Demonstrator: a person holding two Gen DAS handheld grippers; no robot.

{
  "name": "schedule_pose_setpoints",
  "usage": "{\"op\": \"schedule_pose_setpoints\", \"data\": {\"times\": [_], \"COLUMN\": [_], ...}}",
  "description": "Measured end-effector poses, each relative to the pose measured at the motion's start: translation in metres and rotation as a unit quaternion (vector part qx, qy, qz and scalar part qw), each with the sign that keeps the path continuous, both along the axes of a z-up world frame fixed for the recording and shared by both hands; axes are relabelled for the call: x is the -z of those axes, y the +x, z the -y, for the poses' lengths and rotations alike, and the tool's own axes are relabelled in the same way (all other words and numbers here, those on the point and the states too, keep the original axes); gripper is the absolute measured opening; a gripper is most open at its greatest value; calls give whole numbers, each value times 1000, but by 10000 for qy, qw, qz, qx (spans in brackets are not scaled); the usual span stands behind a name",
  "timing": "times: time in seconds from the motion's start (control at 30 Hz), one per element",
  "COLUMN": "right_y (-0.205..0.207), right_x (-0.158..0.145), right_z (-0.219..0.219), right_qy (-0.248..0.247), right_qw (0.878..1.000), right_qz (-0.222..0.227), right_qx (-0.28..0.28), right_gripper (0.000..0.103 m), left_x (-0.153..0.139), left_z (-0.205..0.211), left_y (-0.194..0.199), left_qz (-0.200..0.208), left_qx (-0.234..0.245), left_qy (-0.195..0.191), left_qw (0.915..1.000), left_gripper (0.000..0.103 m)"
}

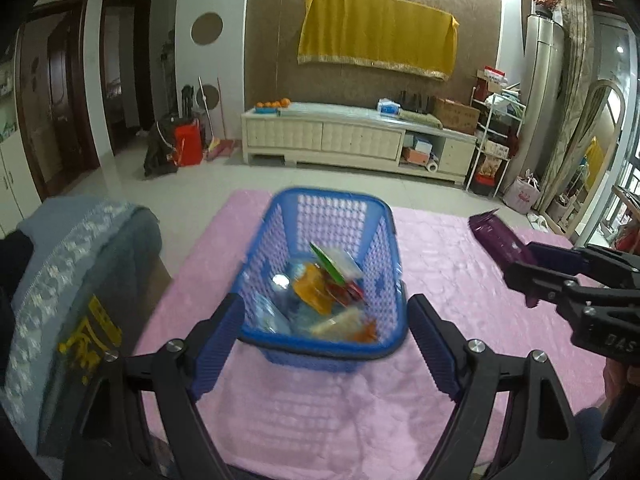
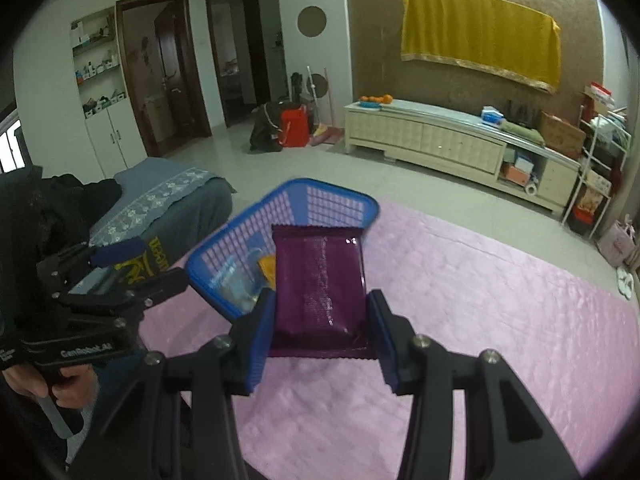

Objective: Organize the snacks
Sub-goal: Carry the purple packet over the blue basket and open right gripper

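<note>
A pink quilted cloth (image 1: 460, 264) covers the table; on it stands a blue basket (image 1: 324, 264) with perforated walls, holding several snack packets (image 1: 332, 296), orange, green and clear, blurred in the left view. Beyond lies a pale tiled floor; a cream TV cabinet (image 1: 352, 136) runs along a brown patterned wall, with oranges (image 1: 274, 103) on its left end and a yellow cloth (image 1: 376, 34) hung above it; a red bag (image 1: 188, 144) and a broom stand by the dark doorways; a grey-blue covered seat (image 2: 168, 196) sits left of the table.

The left gripper (image 1: 326, 320) points down toward the near end of the basket, jaws spread wide on either side of it with nothing between the pads; a hand (image 2: 52, 386) grips its handle at the left edge of the right view. The right gripper (image 2: 320, 312) hangs above the cloth just right of the basket, angled down, clamped on a purple packet (image 2: 320, 280) that juts forward over the basket rim, its sides against the blue pads.
</note>
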State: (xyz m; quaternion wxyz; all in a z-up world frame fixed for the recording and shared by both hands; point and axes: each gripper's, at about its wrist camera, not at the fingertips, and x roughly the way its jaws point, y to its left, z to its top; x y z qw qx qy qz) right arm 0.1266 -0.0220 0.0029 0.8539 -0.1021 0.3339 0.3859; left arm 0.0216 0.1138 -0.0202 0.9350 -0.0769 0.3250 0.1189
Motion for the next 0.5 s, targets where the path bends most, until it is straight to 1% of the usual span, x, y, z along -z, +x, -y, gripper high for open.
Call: {"op": "schedule_pose_setpoints", "data": {"times": [0.13,0.23,0.33,0.5], "right_y": [7,12,14,19], "right_x": [0,6,16,42], "right_z": [-30,-50,-70,-98], "right_qy": [-31,-106,-354,-672], "right_qw": [9999,9995,9987,9961], "right_qz": [-98,-202,-194,-354], "right_qx": [-100,-196,-300,-460], "right_gripper": [51,51,51,51], "left_x": [-4,3,14,30], "left_z": [-21,-38,-54,-73], "left_y": [6,11,18,17], "left_qz": [38,-108,-237,-298], "left_qx": [-30,-33,-46,-65], "left_qy": [151,260,146,-77], "left_qw": [9999,9996,9996,9995], "left_gripper": [82,82,82,82]}}
